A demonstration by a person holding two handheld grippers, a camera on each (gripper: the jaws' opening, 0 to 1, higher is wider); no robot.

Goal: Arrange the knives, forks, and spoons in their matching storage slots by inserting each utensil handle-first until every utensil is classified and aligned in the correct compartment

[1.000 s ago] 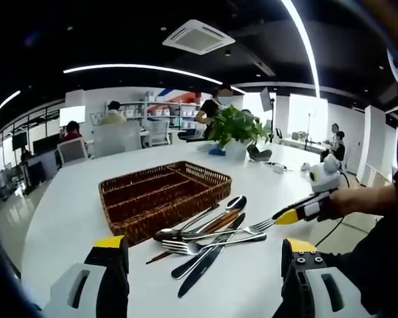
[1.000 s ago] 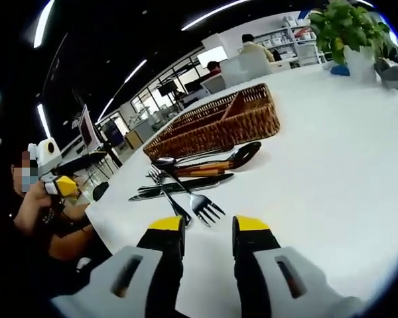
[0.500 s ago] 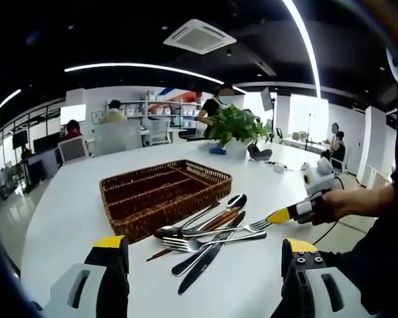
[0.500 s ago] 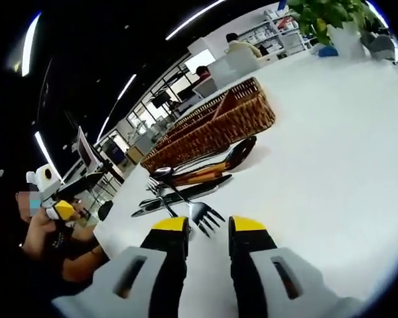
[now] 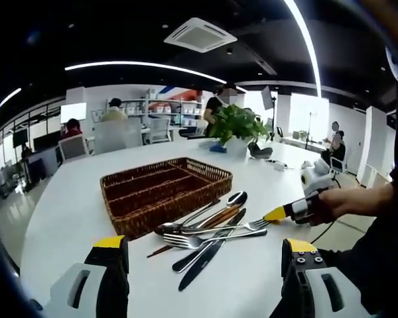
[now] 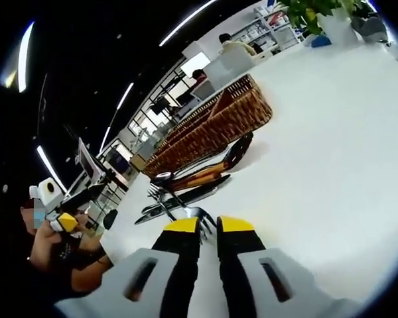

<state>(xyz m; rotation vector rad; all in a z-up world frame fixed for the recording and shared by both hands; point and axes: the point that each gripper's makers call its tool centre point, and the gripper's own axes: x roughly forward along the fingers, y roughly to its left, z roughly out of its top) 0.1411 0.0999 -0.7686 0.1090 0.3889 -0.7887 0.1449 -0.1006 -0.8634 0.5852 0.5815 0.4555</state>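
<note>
A brown wicker cutlery basket (image 5: 166, 189) with long slots stands on the white table (image 5: 60, 205). In front of it lies a pile of utensils (image 5: 205, 228): spoons, forks and dark knives. My left gripper (image 5: 204, 265) hangs open, near the table's edge and short of the pile. My right gripper (image 5: 278, 213) comes in from the right, its yellow tips at the tines of a fork (image 5: 252, 226). In the right gripper view the right gripper (image 6: 209, 225) has its jaws almost together on the fork's tines (image 6: 203, 213), with the basket (image 6: 212, 126) beyond.
A potted green plant (image 5: 235, 126) stands on the table behind the basket. Small objects lie at the far right of the table (image 5: 275, 167). The left gripper (image 6: 61, 222), held in a person's hand, is at the left. Chairs and seated people are in the background.
My right gripper's jaws have narrowed from well apart to almost together at the fork's tines. The left gripper and the basket have stayed put.
</note>
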